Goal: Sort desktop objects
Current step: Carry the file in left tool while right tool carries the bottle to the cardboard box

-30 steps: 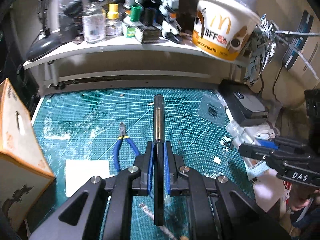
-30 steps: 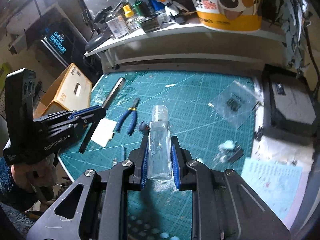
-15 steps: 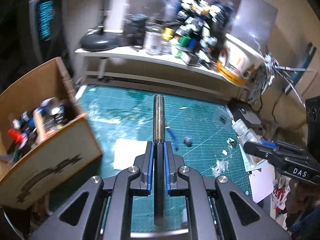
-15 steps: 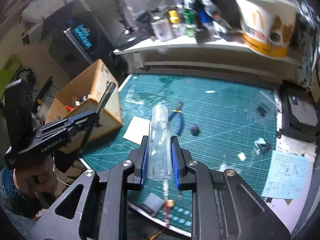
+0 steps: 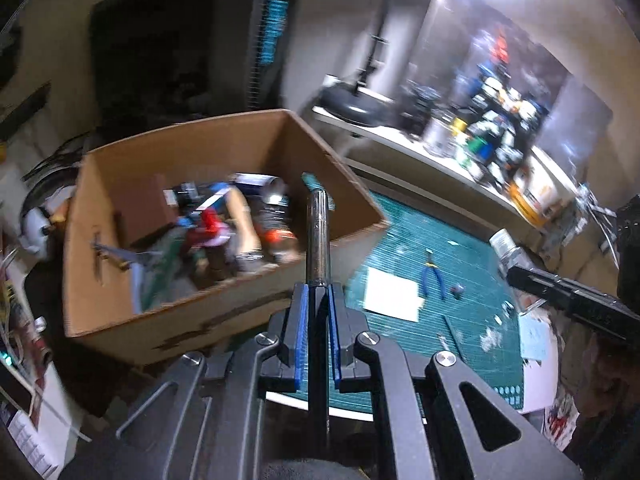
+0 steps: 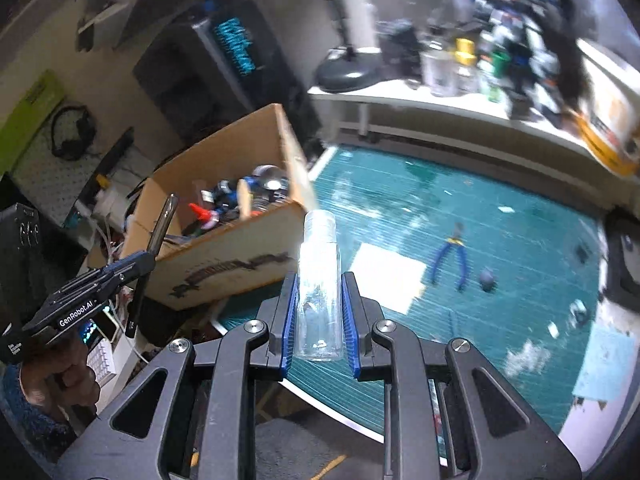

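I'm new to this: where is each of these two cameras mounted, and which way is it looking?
Left wrist: sits on the left gripper, looking along its fingers, shut on a dark metal rod, toward the open cardboard box.
Right wrist: sits on the right gripper, shut on a clear bottle, facing the box and the green cutting mat; a hand shows.
Shared: box, mat, blue pliers, white sheet, each other's gripper.

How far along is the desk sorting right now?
Done: the cardboard box already holds a pile of items. In hand: the left gripper clamps a dark metal rod; the right gripper clamps a clear bottle. Left: blue pliers, white sheet and small scraps remain on the green mat.
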A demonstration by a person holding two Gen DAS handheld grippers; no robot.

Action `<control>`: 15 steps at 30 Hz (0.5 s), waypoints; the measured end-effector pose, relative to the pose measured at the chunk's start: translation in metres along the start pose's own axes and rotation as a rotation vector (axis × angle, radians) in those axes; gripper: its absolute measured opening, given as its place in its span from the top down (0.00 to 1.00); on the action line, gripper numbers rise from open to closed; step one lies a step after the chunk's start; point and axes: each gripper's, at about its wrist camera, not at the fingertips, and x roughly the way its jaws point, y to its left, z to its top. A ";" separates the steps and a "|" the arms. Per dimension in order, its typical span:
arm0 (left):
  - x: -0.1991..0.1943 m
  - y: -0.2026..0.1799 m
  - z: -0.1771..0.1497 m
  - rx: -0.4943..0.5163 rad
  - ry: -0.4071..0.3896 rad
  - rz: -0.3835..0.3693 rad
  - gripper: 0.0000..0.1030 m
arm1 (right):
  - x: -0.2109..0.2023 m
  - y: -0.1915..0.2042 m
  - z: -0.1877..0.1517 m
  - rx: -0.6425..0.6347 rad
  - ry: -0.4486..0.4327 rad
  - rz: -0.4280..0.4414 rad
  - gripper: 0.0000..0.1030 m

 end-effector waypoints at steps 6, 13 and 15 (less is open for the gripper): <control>0.000 0.042 0.016 -0.098 0.007 0.090 0.91 | 0.023 0.030 0.038 -0.077 -0.010 0.100 0.81; 0.009 0.069 0.046 -0.170 0.039 0.177 0.91 | 0.074 0.048 0.080 -0.115 0.045 0.189 0.81; 0.017 0.071 0.055 -0.190 0.062 0.173 0.91 | 0.088 0.054 0.090 -0.129 0.062 0.206 0.81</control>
